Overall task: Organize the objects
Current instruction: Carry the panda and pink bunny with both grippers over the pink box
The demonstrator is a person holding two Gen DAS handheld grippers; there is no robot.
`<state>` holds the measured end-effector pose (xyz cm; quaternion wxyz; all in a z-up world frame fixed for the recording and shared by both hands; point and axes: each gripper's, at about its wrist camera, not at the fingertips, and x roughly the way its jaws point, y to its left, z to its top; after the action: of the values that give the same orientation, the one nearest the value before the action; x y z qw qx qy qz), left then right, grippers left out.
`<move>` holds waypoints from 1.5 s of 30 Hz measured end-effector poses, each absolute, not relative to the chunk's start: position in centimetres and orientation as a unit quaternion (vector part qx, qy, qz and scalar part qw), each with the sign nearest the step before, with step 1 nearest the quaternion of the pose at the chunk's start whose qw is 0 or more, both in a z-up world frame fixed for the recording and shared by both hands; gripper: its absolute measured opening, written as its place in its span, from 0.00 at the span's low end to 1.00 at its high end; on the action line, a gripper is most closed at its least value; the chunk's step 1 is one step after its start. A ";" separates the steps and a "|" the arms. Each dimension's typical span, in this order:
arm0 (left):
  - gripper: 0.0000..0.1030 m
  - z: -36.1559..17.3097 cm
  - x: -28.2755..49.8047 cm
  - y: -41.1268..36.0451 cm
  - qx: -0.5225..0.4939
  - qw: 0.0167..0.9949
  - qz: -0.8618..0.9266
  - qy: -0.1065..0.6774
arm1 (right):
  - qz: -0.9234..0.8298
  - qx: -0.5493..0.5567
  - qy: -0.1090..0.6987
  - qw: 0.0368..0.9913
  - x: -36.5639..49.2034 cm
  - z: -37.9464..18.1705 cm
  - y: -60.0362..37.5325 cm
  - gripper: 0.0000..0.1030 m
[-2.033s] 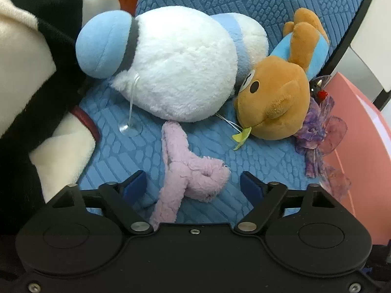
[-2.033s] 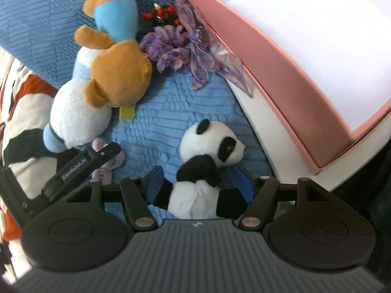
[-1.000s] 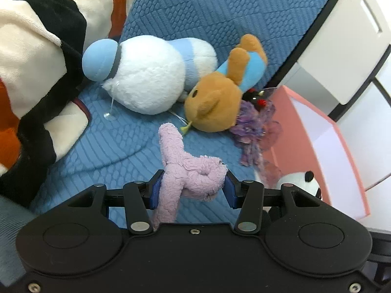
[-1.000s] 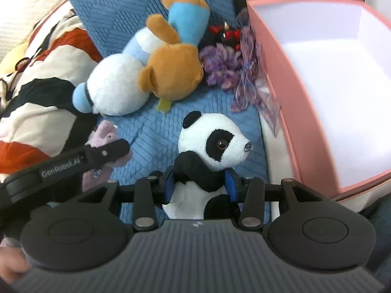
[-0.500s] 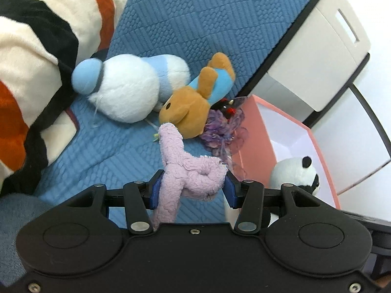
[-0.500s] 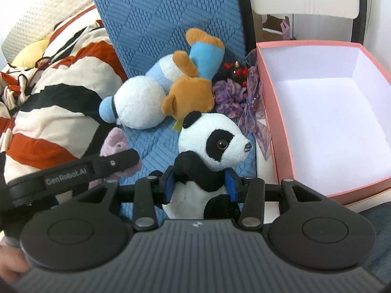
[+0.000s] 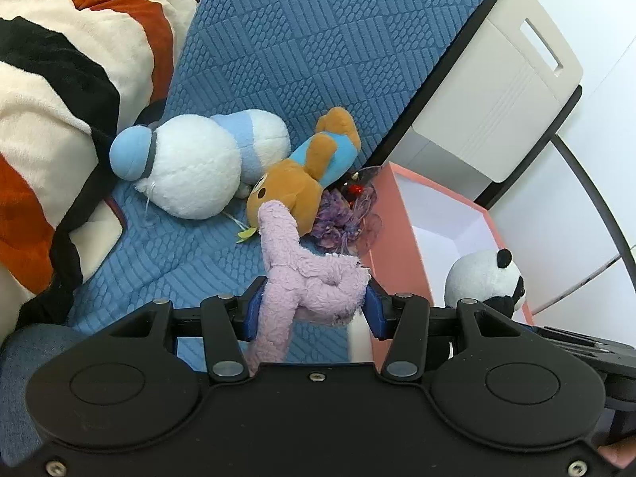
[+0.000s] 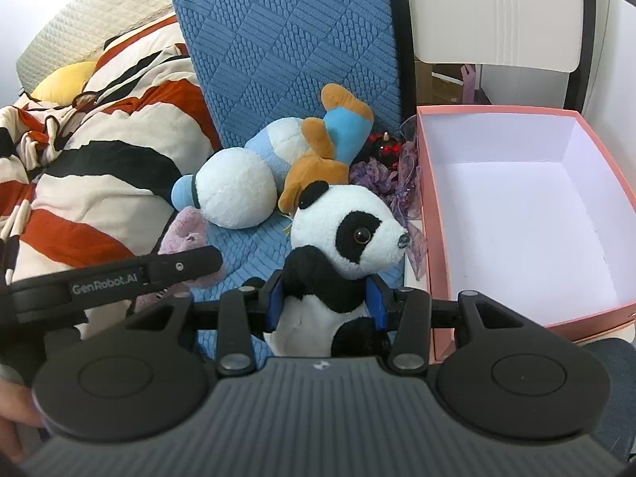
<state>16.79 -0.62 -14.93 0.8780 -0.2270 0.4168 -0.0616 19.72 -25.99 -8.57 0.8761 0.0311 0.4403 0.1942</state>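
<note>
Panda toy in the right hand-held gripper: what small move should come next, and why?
Probably carry the panda toy sideways over the pink box and release it there. The right hand-held gripper is clamped on its body, clear of the blue cushion, and the box beside it is open and looks empty.

fuzzy plush panda (image 8: 349, 234), quilted cushion (image 8: 286, 39)

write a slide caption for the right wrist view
Right gripper holding a panda plush beside the empty pink box.
</note>
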 end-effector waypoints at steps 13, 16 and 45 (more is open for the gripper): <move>0.46 -12.1 22.1 -4.8 -0.215 0.878 -0.072 0.422 | 0.214 0.036 0.446 0.868 25.7 -7.1 -29.4 0.45; 0.46 -11.3 23.4 -6.3 -0.215 0.876 -0.077 0.425 | 0.208 0.022 0.453 0.867 27.3 -6.7 -30.1 0.45; 0.44 -15.4 30.3 -25.1 -0.146 0.863 -0.161 0.456 | 0.112 0.057 0.458 0.880 31.1 -13.1 -46.2 0.45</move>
<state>30.28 -25.13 -15.39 0.8630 -0.1464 0.4559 -0.1612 31.13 -46.17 -13.12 0.8801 0.0566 0.4578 0.1125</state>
